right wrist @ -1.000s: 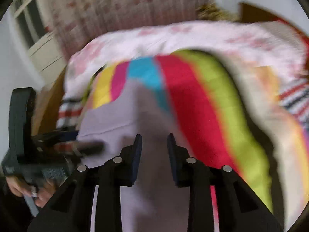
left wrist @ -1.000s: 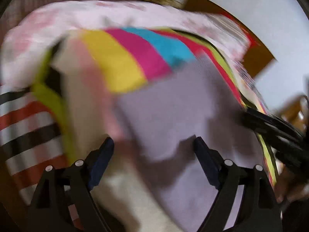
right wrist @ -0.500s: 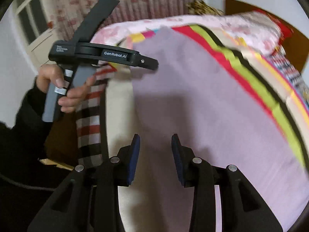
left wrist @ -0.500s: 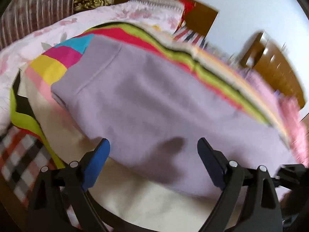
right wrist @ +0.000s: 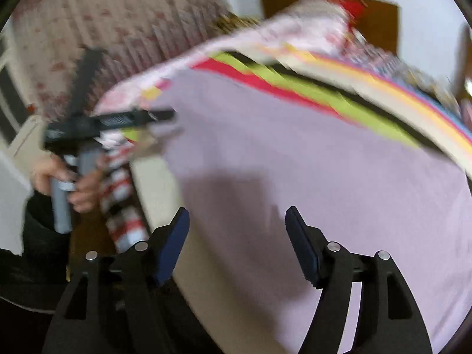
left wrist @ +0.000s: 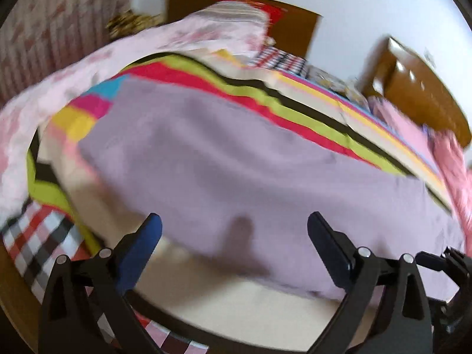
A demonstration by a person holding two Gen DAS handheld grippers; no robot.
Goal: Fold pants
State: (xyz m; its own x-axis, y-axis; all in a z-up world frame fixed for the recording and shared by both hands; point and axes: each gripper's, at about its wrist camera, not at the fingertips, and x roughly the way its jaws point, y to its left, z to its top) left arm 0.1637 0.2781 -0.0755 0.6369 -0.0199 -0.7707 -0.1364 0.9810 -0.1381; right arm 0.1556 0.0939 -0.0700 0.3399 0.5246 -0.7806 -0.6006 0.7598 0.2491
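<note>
Pants [left wrist: 236, 159]: lilac, spread flat on the bed, across the striped blanket [left wrist: 295, 109]. Left tool [left wrist: 234, 236]: blades wide apart, hovering over the pants' near edge, nothing between them. Right tool [right wrist: 237, 230]: blades have just been opening, now apart and empty above the pants. Judgement: each tool should close on that near edge and both should lift together, so the fold lies square and unwrinkled.
</note>
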